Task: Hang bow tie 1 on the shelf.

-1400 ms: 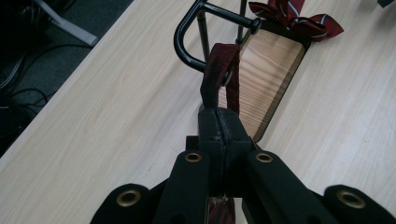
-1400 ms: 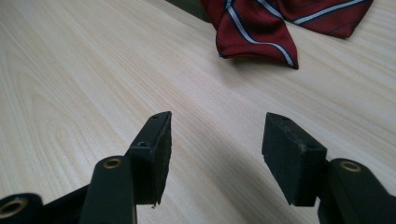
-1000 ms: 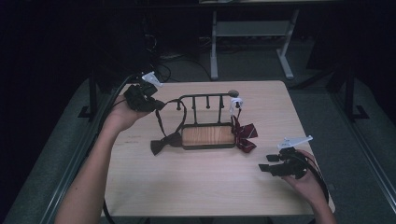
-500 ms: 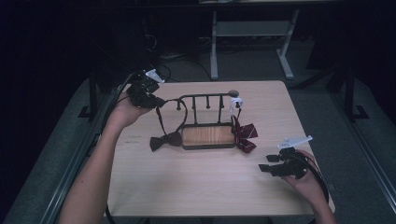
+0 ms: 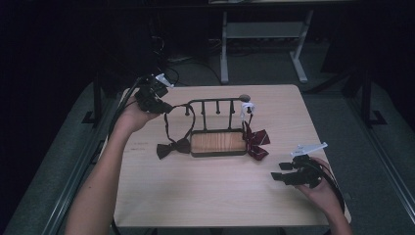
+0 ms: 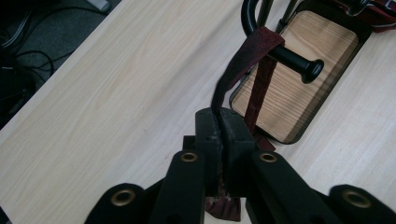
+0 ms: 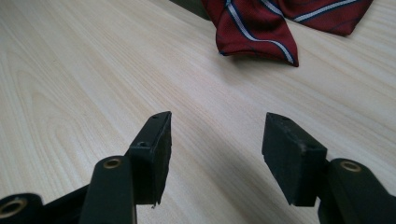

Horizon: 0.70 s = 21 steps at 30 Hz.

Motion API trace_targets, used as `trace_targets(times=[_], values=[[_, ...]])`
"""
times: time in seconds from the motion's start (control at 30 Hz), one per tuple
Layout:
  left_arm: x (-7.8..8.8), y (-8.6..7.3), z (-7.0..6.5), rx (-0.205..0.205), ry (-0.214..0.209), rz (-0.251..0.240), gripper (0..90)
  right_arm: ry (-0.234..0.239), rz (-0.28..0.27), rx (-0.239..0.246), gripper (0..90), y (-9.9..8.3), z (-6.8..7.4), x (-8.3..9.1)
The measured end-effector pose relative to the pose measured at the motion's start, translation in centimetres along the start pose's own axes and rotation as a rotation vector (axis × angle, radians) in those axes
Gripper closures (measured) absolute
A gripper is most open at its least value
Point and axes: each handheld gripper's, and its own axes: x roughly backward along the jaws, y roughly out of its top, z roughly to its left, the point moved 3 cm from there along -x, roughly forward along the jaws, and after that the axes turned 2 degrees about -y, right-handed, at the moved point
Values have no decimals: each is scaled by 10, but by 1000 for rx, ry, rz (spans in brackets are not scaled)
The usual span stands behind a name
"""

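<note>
While room's dark | pale wood table (image 5: 205, 196) | L tongs (image 6: 219, 123) easing, strap (image 6: 261, 79) still pinched | R tongs (image 7: 215, 154) released

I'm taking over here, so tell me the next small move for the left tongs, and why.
Probably let the strap go and draw back. It already drapes over the rack's end peg, and the dark bow tie rests on the table. The left tongs, just easing open, are pinched on the strap.

Dim surroundings, lit tabletop, soft shadows
</note>
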Motion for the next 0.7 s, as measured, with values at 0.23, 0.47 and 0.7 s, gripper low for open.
trace_targets(times=[0.23,0.47,0.7], values=[[2,-2,-3,-13,5,3,768,-3,-2,1,421,-1,0,1],[3,-12,-8,-5,-6,-6,734,-5,-4,3,421,-1,-1,1],[5,-22,-11,-10,-10,-2,712,-7,-1,-9,420,-1,-1,2]])
